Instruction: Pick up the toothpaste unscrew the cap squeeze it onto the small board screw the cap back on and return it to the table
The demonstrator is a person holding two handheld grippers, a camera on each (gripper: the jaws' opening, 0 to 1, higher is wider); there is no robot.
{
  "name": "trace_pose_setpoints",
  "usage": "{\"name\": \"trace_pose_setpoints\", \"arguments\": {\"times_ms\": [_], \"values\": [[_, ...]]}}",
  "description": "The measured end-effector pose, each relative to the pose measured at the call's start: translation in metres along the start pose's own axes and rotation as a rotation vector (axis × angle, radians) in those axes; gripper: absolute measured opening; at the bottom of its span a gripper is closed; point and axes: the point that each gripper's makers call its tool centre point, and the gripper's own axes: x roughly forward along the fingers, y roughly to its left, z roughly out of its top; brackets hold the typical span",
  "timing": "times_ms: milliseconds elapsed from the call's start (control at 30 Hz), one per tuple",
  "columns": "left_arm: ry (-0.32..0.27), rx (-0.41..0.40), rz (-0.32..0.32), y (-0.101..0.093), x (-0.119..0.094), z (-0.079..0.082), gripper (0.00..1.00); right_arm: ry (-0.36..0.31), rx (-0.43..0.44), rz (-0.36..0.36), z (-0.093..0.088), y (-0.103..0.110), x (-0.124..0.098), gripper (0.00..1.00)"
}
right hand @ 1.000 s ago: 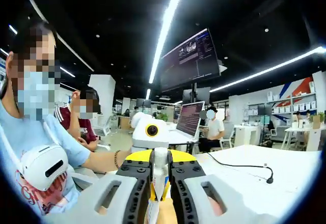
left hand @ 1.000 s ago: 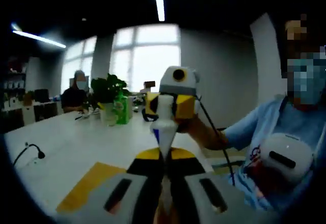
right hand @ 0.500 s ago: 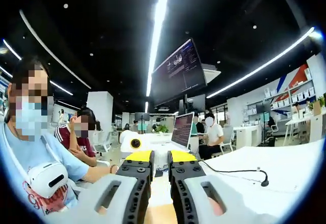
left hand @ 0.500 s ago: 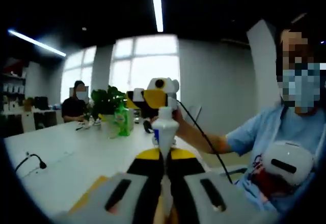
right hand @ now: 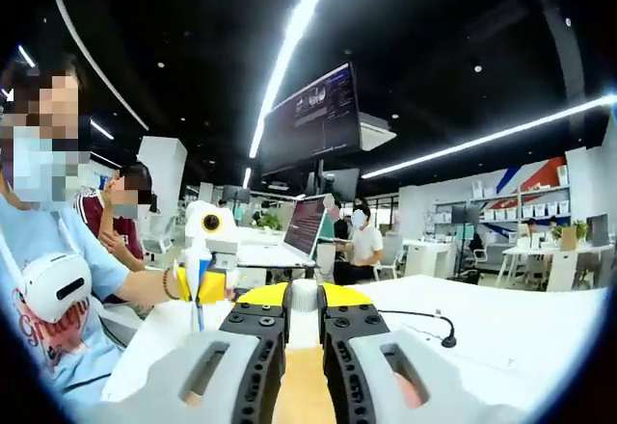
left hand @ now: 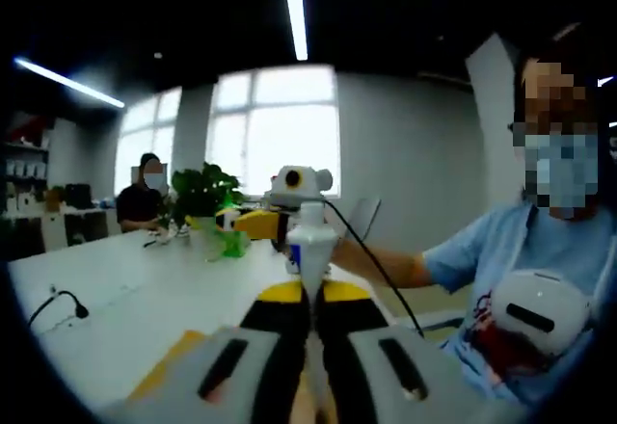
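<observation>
My left gripper (left hand: 310,297) is shut on the toothpaste tube (left hand: 310,246), which stands upright between its jaws; the white neck at the top is bare. Behind the tube and to its left hovers my right gripper (left hand: 256,223), clear of the tube. In the right gripper view, my right gripper (right hand: 304,294) is shut on a small white cap (right hand: 304,302). To the left, the left gripper (right hand: 200,286) holds the tube (right hand: 197,272) up. A yellow-brown board (left hand: 159,378) lies on the table under the left gripper.
A white table (left hand: 125,299) stretches away with a green bottle (left hand: 229,239), a potted plant (left hand: 202,185) and a cabled microphone (left hand: 60,299). A laptop (right hand: 304,236) and another microphone (right hand: 445,339) sit on the table. A person in a light blue shirt (left hand: 501,251) holds the grippers; others sit behind.
The right gripper was closed around the tube's top a second ago. It has pulled away with the white cap, leaving the tube's neck bare in the left gripper.
</observation>
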Motion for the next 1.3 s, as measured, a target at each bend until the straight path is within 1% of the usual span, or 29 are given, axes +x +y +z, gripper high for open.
{"name": "trace_pose_setpoints", "arguments": {"times_ms": [67,133,167,267,400,500,567,600,667,700,800,867,900,1033,1100,1200,1300], "values": [[0.011,-0.011,-0.008,-0.001,0.0,-0.002,0.02,0.039,0.007,-0.03,-0.017,-0.008,-0.005,0.1],[0.01,-0.004,-0.007,-0.002,0.0,-0.003,0.02,0.055,0.02,-0.048,-0.029,-0.013,-0.01,0.1],[0.013,0.008,0.003,-0.002,-0.001,-0.004,0.02,0.061,0.026,-0.055,-0.033,-0.016,-0.012,0.1],[0.007,0.013,0.004,-0.002,-0.003,-0.002,0.02,0.103,0.053,-0.095,-0.057,-0.028,-0.02,0.1],[0.005,0.002,-0.002,-0.004,-0.004,-0.001,0.02,0.111,0.046,-0.081,-0.075,-0.032,-0.027,0.1],[0.016,0.012,0.014,-0.002,-0.005,-0.003,0.02,0.108,0.031,-0.105,-0.082,-0.043,-0.034,0.1],[0.017,0.004,0.016,0.0,-0.005,-0.003,0.02,0.124,0.049,-0.141,-0.088,-0.051,-0.038,0.1],[0.014,-0.004,0.014,0.001,-0.005,-0.003,0.02,0.146,0.057,-0.149,-0.094,-0.054,-0.039,0.11],[0.007,-0.012,0.015,0.001,-0.006,-0.003,0.02,0.189,0.059,-0.141,-0.105,-0.056,-0.041,0.11],[0.004,-0.014,0.015,0.001,-0.006,-0.003,0.02,0.214,0.06,-0.121,-0.111,-0.054,-0.041,0.11],[0.005,-0.015,0.016,0.001,-0.006,-0.004,0.02,0.305,0.066,-0.106,-0.13,-0.054,-0.042,0.11],[0.009,-0.017,0.018,0.002,-0.007,-0.005,0.02,0.326,0.123,-0.126,-0.139,-0.059,-0.042,0.11],[0.01,-0.018,0.02,0.002,-0.007,-0.006,0.02,0.336,0.129,-0.141,-0.143,-0.062,-0.042,0.11],[0.012,-0.024,0.023,0.003,-0.008,-0.007,0.02,0.401,0.132,-0.145,-0.159,-0.066,-0.044,0.11],[0.011,-0.025,0.026,0.004,-0.009,-0.006,0.02,0.427,0.136,-0.124,-0.166,-0.062,-0.044,0.11],[0.006,-0.032,0.029,0.005,-0.01,-0.006,0.02,0.448,0.138,-0.109,-0.172,-0.059,-0.042,0.11],[0.005,-0.04,0.031,0.006,-0.01,-0.006,0.02,0.463,0.144,-0.116,-0.177,-0.061,-0.042,0.11]]}}
